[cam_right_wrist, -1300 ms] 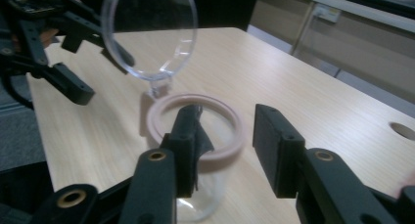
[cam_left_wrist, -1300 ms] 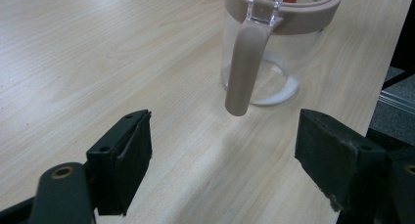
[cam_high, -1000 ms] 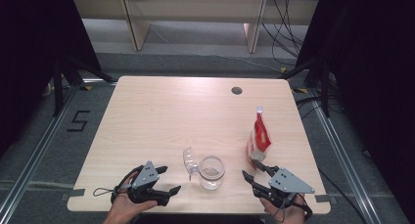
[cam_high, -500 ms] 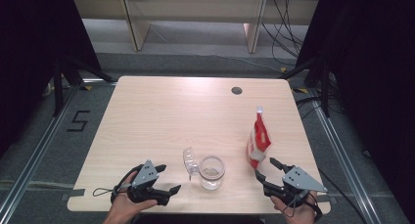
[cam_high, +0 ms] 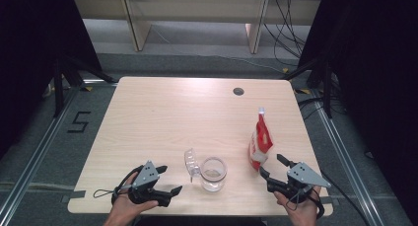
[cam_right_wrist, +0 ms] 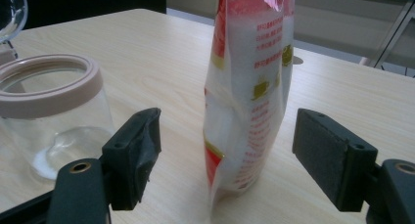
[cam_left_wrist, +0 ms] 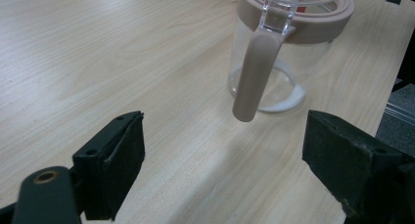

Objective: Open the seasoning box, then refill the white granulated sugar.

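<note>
At lower right of the high view, the right gripper (cam_high: 270, 167) stands just beside the red-and-white pouch (cam_high: 260, 142), its jaws having just been opening and now wide apart, nothing pressed. The pouch stands upright and unsupported on the table (cam_high: 162, 117); a nudge from a jaw could topple it. At lower left, the left gripper (cam_high: 169, 179) gapes empty near the glass jar (cam_high: 213, 174), whose hinged lid (cam_high: 190, 161) and latch might snag.
</note>
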